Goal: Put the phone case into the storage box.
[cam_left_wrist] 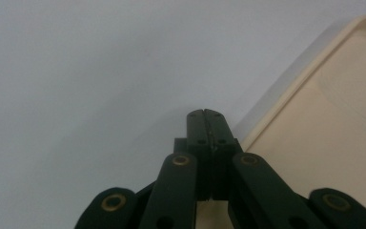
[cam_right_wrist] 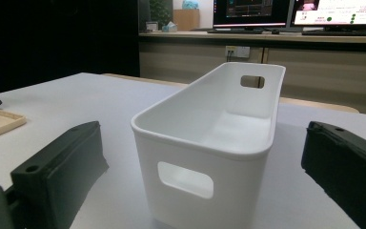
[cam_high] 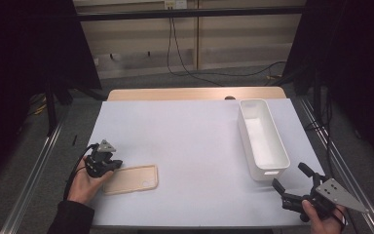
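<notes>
A flat cream-coloured tray lies on the white table sheet at the front left. My left gripper rests at the tray's left end with its jaws shut together and nothing between them. In the left gripper view the closed jaw tips point down at the sheet just beside the cream tray's rim. My right gripper stands open at the front right, just in front of the near end of a long white bin. In the right gripper view the white bin sits empty between and beyond the wide-apart jaws.
The white sheet covers the table; a wooden strip shows along the far edge. Metal rails run along both sides. Cables trail on the floor beyond the table. In the right gripper view a desk with monitors stands far behind.
</notes>
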`<state>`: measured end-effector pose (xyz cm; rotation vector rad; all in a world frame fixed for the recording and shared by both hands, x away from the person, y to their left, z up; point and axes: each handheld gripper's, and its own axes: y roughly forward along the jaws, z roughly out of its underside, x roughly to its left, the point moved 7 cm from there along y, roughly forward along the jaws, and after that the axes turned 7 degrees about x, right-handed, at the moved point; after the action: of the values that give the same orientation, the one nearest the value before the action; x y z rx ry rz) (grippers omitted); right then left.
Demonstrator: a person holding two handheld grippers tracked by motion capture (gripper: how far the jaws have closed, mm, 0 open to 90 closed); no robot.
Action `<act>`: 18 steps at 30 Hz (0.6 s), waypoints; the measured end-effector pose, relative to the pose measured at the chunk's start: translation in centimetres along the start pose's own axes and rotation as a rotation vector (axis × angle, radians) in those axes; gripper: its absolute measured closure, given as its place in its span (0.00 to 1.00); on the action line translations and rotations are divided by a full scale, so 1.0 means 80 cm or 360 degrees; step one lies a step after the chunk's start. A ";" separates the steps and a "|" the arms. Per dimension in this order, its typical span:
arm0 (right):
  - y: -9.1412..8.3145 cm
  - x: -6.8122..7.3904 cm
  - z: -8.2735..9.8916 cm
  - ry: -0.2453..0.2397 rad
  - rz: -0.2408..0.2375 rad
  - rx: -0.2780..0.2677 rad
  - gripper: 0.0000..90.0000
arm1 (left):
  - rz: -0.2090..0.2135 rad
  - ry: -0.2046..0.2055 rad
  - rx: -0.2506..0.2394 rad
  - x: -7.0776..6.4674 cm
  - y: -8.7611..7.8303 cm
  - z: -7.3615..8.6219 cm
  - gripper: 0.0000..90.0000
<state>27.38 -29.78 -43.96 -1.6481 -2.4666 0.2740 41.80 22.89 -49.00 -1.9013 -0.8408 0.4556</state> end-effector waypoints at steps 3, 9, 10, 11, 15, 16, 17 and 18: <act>0.000 0.000 0.000 0.0001 0.0000 -0.0001 0.00 | 0.0014 0.0006 0.0001 -0.001 -0.003 0.004 1.00; 0.001 0.001 0.000 0.0001 -0.0003 0.0000 0.00 | 0.0018 0.0004 0.0003 0.000 -0.009 0.015 1.00; 0.001 0.001 0.000 0.0001 -0.0003 0.0000 0.00 | 0.0022 -0.0005 -0.0004 0.000 -0.010 0.016 1.00; 0.001 0.001 0.000 0.0003 -0.0003 0.0000 0.00 | 0.0024 -0.0018 -0.0012 -0.001 -0.011 0.019 1.00; 0.001 0.001 0.000 0.0001 -0.0005 -0.0001 0.00 | 0.0022 -0.0006 -0.0005 -0.002 -0.014 0.023 1.00; 0.001 0.001 0.000 0.0002 -0.0006 0.0001 0.00 | 0.0013 -0.0009 -0.0005 -0.003 -0.015 0.025 1.00; 0.002 0.001 0.000 0.0002 -0.0005 0.0000 0.00 | 0.0019 -0.0032 -0.0012 -0.004 -0.014 0.025 1.00; 0.002 0.001 0.000 0.0000 -0.0004 0.0001 0.00 | 0.0010 -0.0033 -0.0013 -0.005 -0.014 0.025 1.00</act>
<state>27.48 -29.65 -43.98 -1.6445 -2.4685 0.2742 39.88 24.22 -48.93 -1.9098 -0.8518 0.4772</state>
